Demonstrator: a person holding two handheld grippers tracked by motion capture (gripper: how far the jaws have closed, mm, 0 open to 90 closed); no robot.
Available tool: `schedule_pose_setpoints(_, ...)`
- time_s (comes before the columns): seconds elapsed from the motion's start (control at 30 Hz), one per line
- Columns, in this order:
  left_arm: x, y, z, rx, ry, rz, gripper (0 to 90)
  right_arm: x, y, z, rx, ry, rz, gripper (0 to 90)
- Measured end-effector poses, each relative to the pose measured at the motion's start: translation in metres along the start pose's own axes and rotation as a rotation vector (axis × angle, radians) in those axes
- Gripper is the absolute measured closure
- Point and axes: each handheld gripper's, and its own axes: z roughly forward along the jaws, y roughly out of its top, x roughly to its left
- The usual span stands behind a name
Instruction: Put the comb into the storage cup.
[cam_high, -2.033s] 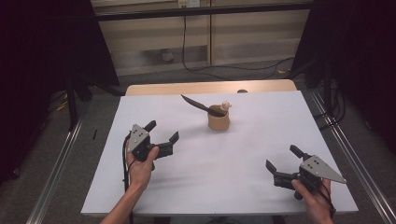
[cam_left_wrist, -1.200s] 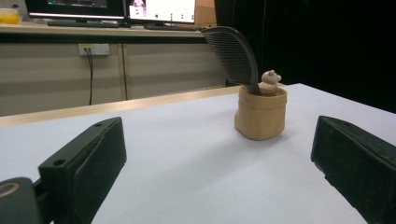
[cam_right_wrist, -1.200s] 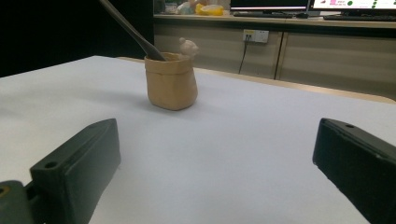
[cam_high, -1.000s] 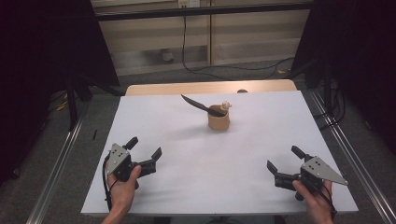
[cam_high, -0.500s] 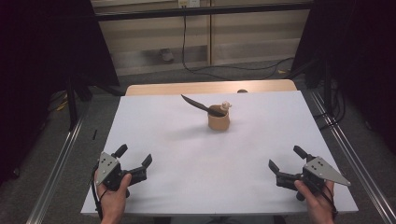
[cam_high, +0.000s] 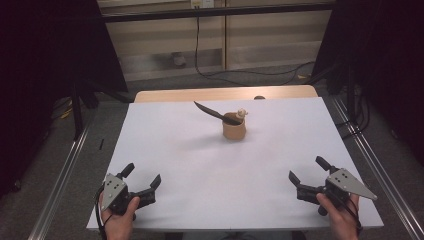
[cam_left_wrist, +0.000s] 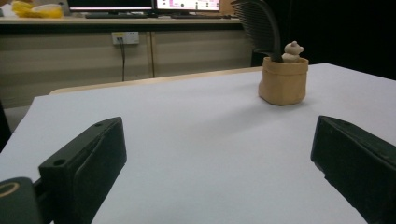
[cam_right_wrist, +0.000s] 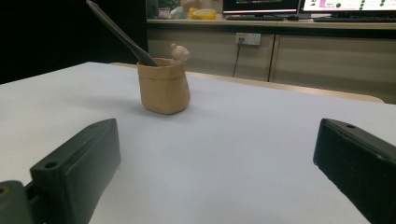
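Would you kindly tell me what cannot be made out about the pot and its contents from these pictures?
- Inside of the pot: hidden by its own wall in both gripper views.
- Lower end of the dark utensil: hidden inside the pot.
- Utensil's top: cut off by the upper edge in the right gripper view.
- Small pale figure: too small and blurred to identify; its lower part sits behind the rim.

One tan pot (cam_high: 234, 130), one black spatula (cam_high: 215, 113), one small figurine (cam_high: 242, 113), two grippers.

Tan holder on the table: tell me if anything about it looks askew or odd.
The tan holder stands upright on the white table. One oddity: the black slotted spatula in it leans far out over the rim, toward the left. A small figurine sits at its top. Nothing is spilled.
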Motion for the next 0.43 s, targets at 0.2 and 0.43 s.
schedule_pose_setpoints(0.2,-0.0042,0.0024,-0.0013,-0.018,-0.022,-0.001,3.5,-0.0002,-0.0018,0.0014,0.009,0.001,0.0,0.0)
schedule_pose_setpoints(0.43,0.0,0.0013,0.002,-0.009,0.006,-0.011,3.4,0.001,-0.0018,0.0018,0.007,0.009,-0.006,0.2)
